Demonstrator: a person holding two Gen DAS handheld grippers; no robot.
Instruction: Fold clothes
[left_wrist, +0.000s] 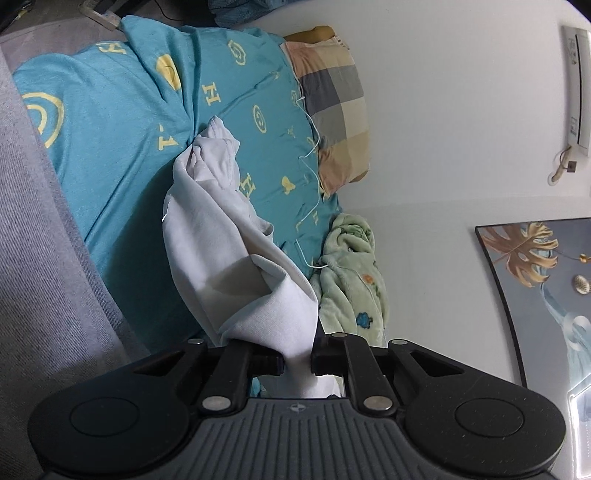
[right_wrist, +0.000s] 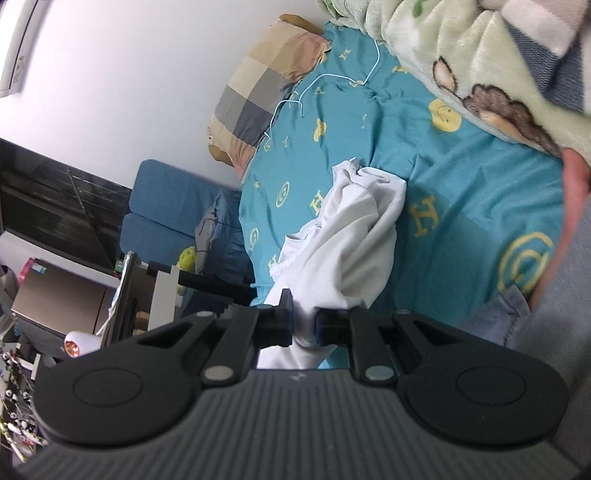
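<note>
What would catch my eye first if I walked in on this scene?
Most striking is the white garment, bunched and pinched at once by the left gripper and the right gripper, its far end trailing onto the bed. Under it spreads a bright teal bedsheet printed with yellow letters and smileys. A checked pillow lies at the wall end, with a fluffy green blanket beside it.

You've got a bed with a teal patterned cover (left_wrist: 122, 122) carrying a checked pillow (left_wrist: 332, 99), a green fleece blanket (left_wrist: 351, 273), a thin white cord (left_wrist: 314, 147) and the bunched white garment (left_wrist: 221, 229).
</note>
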